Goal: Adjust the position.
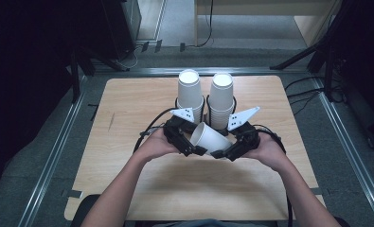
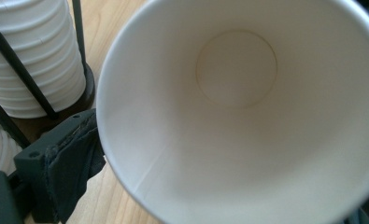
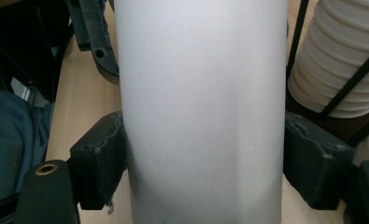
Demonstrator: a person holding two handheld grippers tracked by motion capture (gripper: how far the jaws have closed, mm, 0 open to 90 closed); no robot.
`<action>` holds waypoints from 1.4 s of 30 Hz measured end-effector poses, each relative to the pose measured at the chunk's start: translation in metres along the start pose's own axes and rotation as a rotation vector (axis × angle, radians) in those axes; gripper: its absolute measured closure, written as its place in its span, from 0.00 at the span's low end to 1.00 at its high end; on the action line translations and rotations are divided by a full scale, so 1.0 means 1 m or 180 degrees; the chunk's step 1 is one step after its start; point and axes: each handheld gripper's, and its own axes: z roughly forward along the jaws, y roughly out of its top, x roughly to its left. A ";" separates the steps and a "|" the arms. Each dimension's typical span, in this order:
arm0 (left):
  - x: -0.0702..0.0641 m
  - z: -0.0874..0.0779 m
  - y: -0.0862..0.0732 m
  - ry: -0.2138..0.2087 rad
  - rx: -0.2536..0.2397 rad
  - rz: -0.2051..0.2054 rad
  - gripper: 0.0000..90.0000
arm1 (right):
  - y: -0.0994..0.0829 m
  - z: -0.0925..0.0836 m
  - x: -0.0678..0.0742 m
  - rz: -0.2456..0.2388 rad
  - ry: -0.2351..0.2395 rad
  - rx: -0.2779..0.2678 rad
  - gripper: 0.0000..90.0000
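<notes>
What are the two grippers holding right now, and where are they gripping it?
A single white paper cup, tipped on its side. The left gripper clamps its rim; the right gripper has its jaws on either side of the cup's wall.

High view looks forward and down over the tabletop (image 1: 128, 109). Both gripper views sit close to the paper cup (image 1: 209, 138), also seen from above.

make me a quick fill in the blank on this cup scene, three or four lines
1. The loose white paper cup lies tilted between the two black grippers, its open mouth facing the ____ gripper.
2. Behind it stand ____ stacks of white paper cups in black wire holders.
3. The right gripper has a jaw on each side of the cup's ____.
4. The light table is made of ____.

Missing words: left; two; wall; wood
</notes>
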 end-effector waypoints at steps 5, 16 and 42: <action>-0.002 0.001 -0.001 -0.0030 -0.0038 -0.0010 0.05 | 0.000 0.003 0.001 0.0007 0.0041 -0.0020 0.24; 0.000 0.000 -0.004 -0.0142 0.0034 -0.0148 0.13 | -0.006 0.009 -0.001 0.0036 0.0093 0.0068 0.24; 0.007 -0.016 0.006 0.0015 0.0326 -0.0111 0.14 | -0.010 0.012 -0.003 0.0189 -0.0067 0.0270 0.19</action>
